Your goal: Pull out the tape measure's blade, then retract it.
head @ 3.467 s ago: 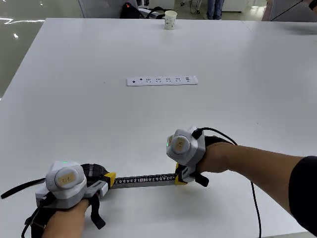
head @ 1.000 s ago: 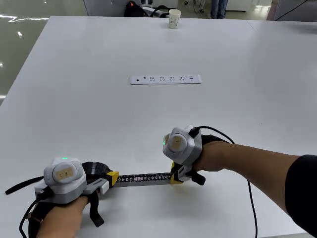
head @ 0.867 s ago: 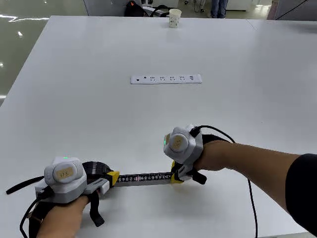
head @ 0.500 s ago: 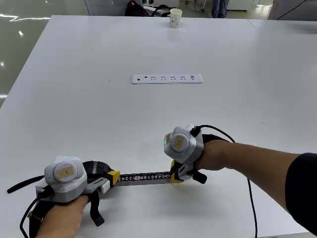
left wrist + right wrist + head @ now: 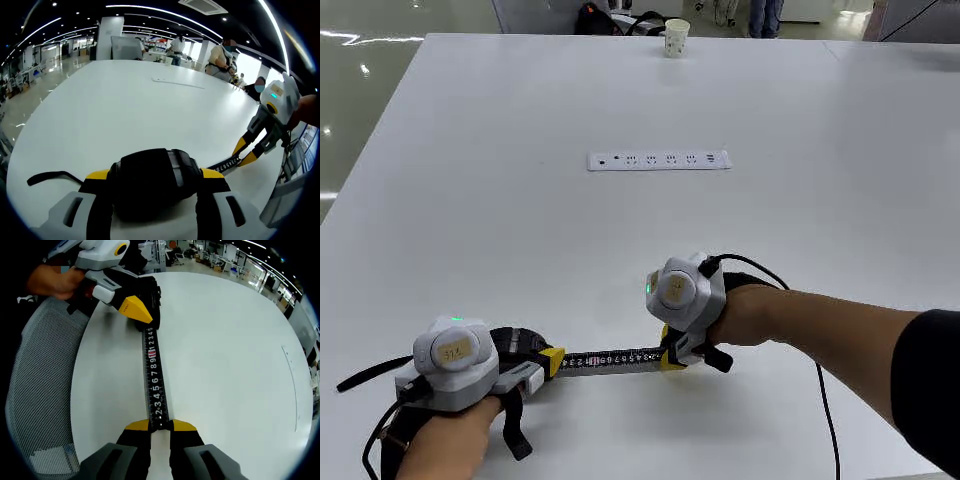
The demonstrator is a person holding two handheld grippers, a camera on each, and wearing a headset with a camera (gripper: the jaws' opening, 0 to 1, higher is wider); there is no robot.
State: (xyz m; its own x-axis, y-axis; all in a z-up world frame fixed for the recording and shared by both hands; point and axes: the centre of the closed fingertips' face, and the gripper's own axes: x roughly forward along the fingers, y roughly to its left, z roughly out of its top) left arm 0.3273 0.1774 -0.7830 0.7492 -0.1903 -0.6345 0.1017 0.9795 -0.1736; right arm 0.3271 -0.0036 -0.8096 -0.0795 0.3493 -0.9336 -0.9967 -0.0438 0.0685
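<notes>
The left gripper has its yellow-tipped jaws clamped on the black rounded tape measure case, which rests on the white table. The right gripper has its jaws pinched together on the end of the black numbered blade, which lies flat on the table between the two grippers. The right gripper view makes its white numerals legible. The head view adds a white power strip and a paper cup far beyond.
</notes>
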